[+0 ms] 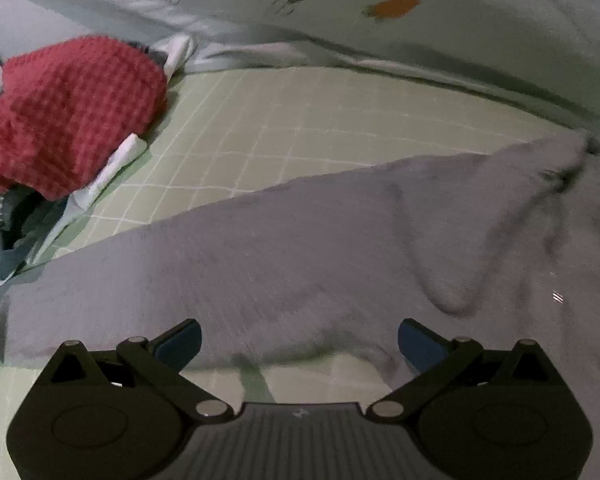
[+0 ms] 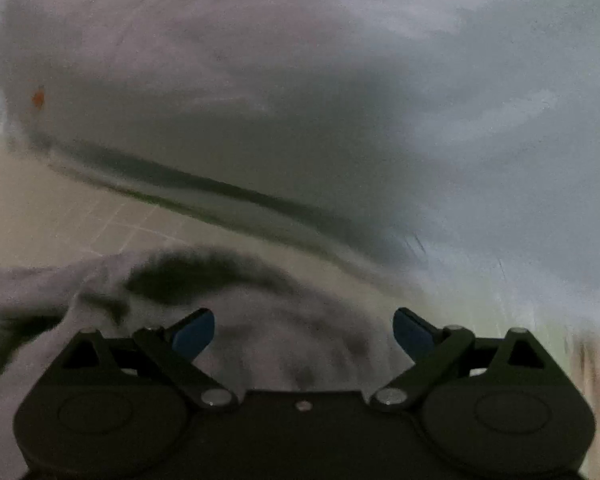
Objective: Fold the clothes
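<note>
A garment [image 1: 300, 248] lay spread on the mat [image 1: 280, 120], directly ahead of the left gripper [image 1: 299, 344]. A heap of clothes [image 1: 68, 112] sat on the mat to its far left. Bedding [image 1: 380, 40] lay behind the mat. The right gripper [image 2: 303, 332] stood over the garment's edge [image 2: 260, 300].

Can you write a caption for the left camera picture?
Open left gripper over a grey garment on the green checked sheet.

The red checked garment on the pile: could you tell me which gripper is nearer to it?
Left, judging by the views. The red checked garment lies ahead and to the left of the left gripper, across the grey garment. The right gripper view does not show it at all.
</note>
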Available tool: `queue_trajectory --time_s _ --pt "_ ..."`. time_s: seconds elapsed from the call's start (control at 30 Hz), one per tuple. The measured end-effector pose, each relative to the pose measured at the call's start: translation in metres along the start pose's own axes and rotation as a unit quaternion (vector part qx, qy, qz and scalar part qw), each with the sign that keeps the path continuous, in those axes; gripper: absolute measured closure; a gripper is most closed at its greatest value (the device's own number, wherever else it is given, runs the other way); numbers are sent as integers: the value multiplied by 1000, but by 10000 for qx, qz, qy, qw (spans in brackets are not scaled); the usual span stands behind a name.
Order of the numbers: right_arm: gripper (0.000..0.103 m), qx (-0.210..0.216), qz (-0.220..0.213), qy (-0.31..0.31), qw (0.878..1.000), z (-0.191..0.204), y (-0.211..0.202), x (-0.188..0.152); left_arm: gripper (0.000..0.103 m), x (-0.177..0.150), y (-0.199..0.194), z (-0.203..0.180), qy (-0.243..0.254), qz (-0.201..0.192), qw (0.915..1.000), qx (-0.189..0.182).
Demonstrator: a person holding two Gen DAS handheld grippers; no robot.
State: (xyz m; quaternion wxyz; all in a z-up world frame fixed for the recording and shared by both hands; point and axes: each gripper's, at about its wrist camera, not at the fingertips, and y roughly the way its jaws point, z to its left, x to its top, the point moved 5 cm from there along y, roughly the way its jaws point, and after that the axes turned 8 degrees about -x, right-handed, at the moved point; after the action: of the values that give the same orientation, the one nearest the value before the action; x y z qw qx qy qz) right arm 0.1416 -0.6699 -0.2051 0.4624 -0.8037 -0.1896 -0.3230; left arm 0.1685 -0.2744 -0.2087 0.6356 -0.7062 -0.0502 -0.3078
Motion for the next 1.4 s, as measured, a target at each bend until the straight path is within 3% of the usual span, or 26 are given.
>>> queue_trajectory --time_s 0.1,0.2,0.23,0.27,0.3,0.4,0.6,0.63,0.67,0.7,0.73,0.8,0.9,1.0,1.23,1.33,1.4 --pt "6 48 33 -951 9954 33 37 16 0 8 16 12 -76 -15 9999 77" --pt "13 173 -3 -1360 9906 49 53 21 0 13 28 19 -137 6 9998 157" --pt "33 173 -40 -1377 9903 50 51 24 0 13 31 21 -169 22 9997 172" --pt "67 172 -78 -1394 9901 51 49 27 0 14 34 23 -209 44 9996 184" --pt "81 168 -152 -1372 9903 51 46 32 0 13 38 26 -264 70 9994 189" --pt "85 185 -668 -1015 9924 46 18 61 0 14 42 33 -521 59 9986 53" --pt "84 380 -1616 -413 9853 43 -34 126 0 14 46 38 -826 53 9965 -69" --pt "69 413 -1772 -312 9828 42 -43 137 0 14 46 38 -841 50 9964 -65" --pt "40 458 -1815 -319 9818 45 -47 144 0 14 46 38 -847 47 9964 -56" --pt "30 541 -1526 -637 9847 57 -35 139 0 13 46 38 -855 50 9963 -40" --pt "30 610 -1274 -842 9864 64 -27 133 0 13 45 38 -865 57 9962 -22" --pt "38 668 -1001 -589 9910 51 -28 105 0 12 43 38 -856 64 9963 39" --pt "26 755 -588 -208 9952 30 -30 64 0 7 38 39 -780 60 9968 171" --pt "25 839 -173 173 9962 10 -32 23 0 -2 35 46 -918 75 9957 92" --pt "30 1077 786 782 9880 -28 -42 -73 0 -4 36 49 -1061 76 9943 25" --pt "25 1233 1151 804 9824 -35 -49 -111 0 -1 37 50 -1077 94 9941 21" --pt "21 1241 1152 868 9817 -36 -51 -121 0 -1 37 50 -1111 107 9937 38"
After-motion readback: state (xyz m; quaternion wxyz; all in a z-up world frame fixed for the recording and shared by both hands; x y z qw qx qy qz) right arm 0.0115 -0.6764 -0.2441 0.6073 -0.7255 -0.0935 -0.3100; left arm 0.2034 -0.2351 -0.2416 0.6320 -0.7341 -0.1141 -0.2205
